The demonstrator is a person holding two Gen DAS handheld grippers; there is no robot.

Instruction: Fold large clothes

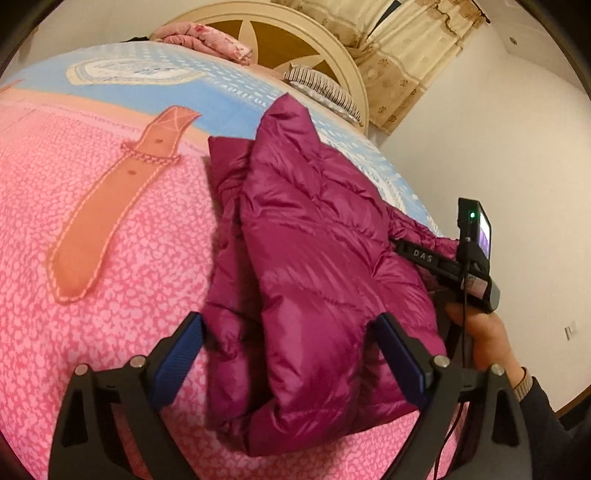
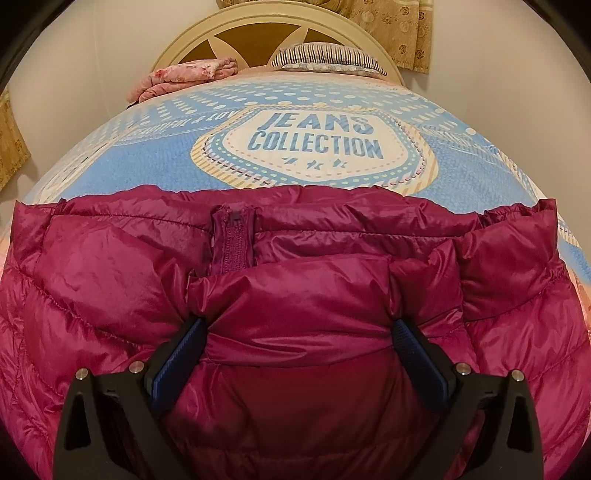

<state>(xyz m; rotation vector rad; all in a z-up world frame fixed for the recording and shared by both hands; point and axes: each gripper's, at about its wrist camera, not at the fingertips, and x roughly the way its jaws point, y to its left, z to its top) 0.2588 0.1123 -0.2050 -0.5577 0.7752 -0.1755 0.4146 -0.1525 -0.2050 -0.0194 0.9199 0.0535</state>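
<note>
- Jacket [image 1: 314, 266] – magenta quilted puffer, lies on the bed [image 1: 110, 229], partly folded, one padded panel laid over the rest; sits near the bed's right edge in your L wrist view.
- In R wrist view the jacket [image 2: 295, 295] fills the lower half, zipper end [image 2: 233, 243] showing near the top hem, a folded flap lying over the middle.
- Your left gripper [image 1: 291, 343]: jaws wide, blue pads either side of the near end of the folded panel, not pinching it.
- Your right gripper [image 2: 299, 347]: jaws wide too, straddling the folded flap; pads touch the fabric at both sides, but no clamp on it.
- L view also shows your right gripper [image 1: 443, 262] from the side w/ your right hand [image 1: 480, 336] on the handle, its nose against the jacket's far edge.
- Bedspread: pink below, blue w/ "JEANS COLLECTION" badge [image 2: 314, 140] further up.
- At the headboard [image 2: 273, 29]: striped pillow [image 2: 328, 55], pink floral blanket [image 2: 184, 77] bundled beside it.
- Curtain [image 1: 406, 51] beyond the headboard.
</note>
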